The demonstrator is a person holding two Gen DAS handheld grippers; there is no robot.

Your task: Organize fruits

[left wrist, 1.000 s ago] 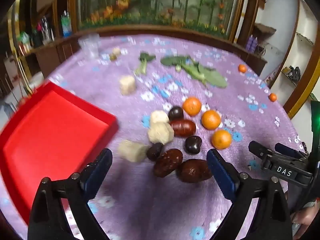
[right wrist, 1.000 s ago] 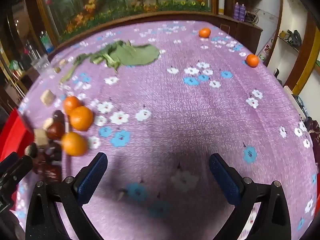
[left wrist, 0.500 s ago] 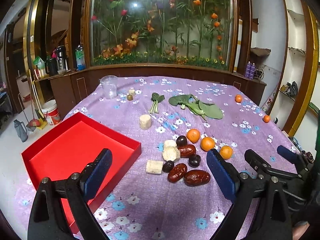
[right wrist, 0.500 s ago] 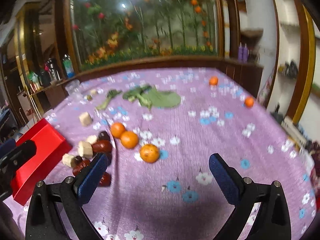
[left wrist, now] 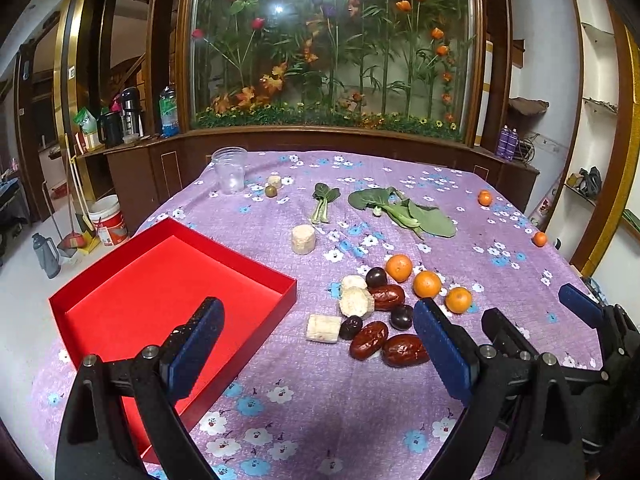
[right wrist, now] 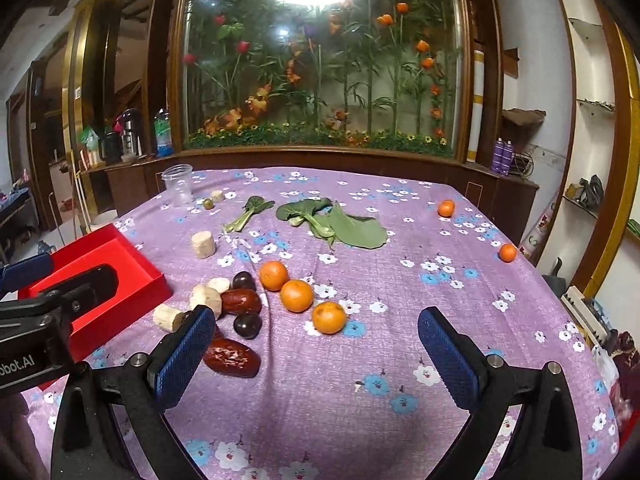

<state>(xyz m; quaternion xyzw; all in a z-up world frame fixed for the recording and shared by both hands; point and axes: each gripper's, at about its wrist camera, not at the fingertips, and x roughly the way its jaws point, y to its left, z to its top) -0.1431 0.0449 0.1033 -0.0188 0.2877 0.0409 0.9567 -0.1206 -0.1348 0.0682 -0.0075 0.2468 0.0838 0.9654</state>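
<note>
The red tray (left wrist: 120,300) sits empty on the purple flowered tablecloth (left wrist: 320,400). Right of the tray lie pale chunks (left wrist: 356,302), red dates (left wrist: 404,350), dark plums (left wrist: 401,317), then three tangerines (left wrist: 427,284). The left gripper (left wrist: 316,348) and right gripper (right wrist: 312,354) hover spread wide, holding nothing; the fruit lies beyond their fingertips.

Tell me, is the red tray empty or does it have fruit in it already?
Empty. The red tray shows only bare red floor; the oranges and dates lie beside it on the tablecloth.
</note>
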